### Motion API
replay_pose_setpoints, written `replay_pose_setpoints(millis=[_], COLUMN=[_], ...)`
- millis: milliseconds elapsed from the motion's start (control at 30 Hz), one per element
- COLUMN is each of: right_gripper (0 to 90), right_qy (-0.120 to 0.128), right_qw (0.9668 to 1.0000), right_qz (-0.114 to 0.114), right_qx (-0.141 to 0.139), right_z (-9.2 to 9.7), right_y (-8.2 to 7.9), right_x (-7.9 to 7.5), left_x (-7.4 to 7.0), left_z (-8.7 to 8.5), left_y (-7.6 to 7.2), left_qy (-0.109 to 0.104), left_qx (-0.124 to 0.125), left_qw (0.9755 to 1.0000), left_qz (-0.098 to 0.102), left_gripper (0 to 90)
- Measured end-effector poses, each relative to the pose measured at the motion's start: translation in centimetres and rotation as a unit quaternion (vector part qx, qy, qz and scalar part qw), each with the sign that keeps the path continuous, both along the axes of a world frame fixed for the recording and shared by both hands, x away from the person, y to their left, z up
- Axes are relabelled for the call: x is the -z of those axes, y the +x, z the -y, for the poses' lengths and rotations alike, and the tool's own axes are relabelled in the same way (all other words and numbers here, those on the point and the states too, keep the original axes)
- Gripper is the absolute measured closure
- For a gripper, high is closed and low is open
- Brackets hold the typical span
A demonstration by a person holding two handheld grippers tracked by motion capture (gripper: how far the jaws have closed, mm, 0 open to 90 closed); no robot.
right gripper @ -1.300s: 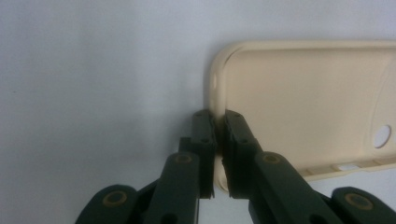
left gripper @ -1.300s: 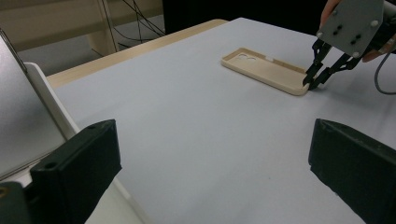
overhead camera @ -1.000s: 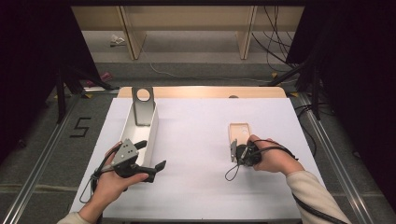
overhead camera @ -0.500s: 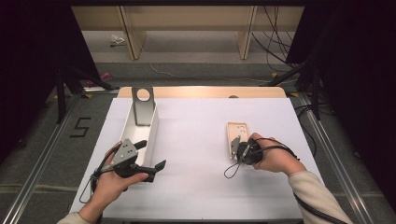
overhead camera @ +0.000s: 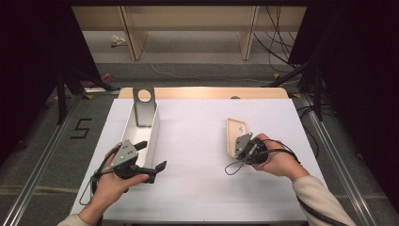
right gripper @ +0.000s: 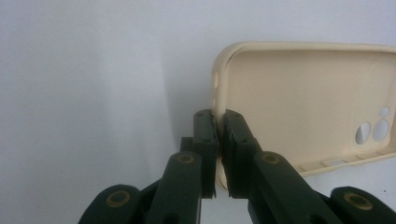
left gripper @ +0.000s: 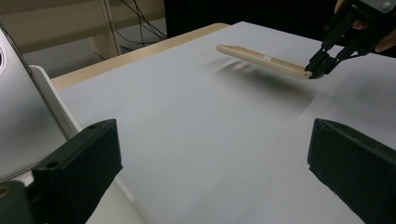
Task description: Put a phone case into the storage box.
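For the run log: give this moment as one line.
right gripper: shut on case edge, case tilted off table | left gripper: open, holds nothing, beside white box

the only readable sign is a black figure "5" (overhead camera: 81, 128) marked on the grey floor (overhead camera: 42, 141) left of the table (overhead camera: 197, 188).

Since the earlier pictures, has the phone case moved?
Yes. The phone case, pinched by the right gripper, has tipped up on edge and shifted slightly toward the white box.
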State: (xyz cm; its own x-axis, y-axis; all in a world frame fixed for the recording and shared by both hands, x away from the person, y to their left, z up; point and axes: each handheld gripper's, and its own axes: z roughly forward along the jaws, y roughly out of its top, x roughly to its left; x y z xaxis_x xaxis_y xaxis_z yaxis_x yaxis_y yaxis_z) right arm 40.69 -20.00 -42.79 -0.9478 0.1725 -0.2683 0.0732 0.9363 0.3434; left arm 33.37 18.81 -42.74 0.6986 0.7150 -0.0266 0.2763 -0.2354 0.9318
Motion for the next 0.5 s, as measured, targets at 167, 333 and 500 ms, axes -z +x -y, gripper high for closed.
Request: replay_pose_setpoints(millis=[167,333,500], right_gripper=[85.3,85.3,85.3], right_qy=[0.033,0.059,0.096], right_qw=[0.9994,0.9982,0.9953], right_qz=[-0.003,-0.003,-0.002], right_qx=[0.009,0.012,0.017], right_z=[0.52,0.48,0.28], right_y=[-0.26,-0.43,-0.74], right_x=[-0.15,-0.37,-0.56], left_x=[-0.04,-0.02,-0.03], left_z=[0.04,0.00,-0.04], left_y=[-0.03,-0.02,0.00], left_qy=[0.000,0.000,-0.001], left_qx=[0.000,-0.001,-0.001], left_qw=[1.0000,1.0000,1.0000], left_qz=[0.000,-0.001,-0.001], left_gripper=[2.7,3.0,3.2])
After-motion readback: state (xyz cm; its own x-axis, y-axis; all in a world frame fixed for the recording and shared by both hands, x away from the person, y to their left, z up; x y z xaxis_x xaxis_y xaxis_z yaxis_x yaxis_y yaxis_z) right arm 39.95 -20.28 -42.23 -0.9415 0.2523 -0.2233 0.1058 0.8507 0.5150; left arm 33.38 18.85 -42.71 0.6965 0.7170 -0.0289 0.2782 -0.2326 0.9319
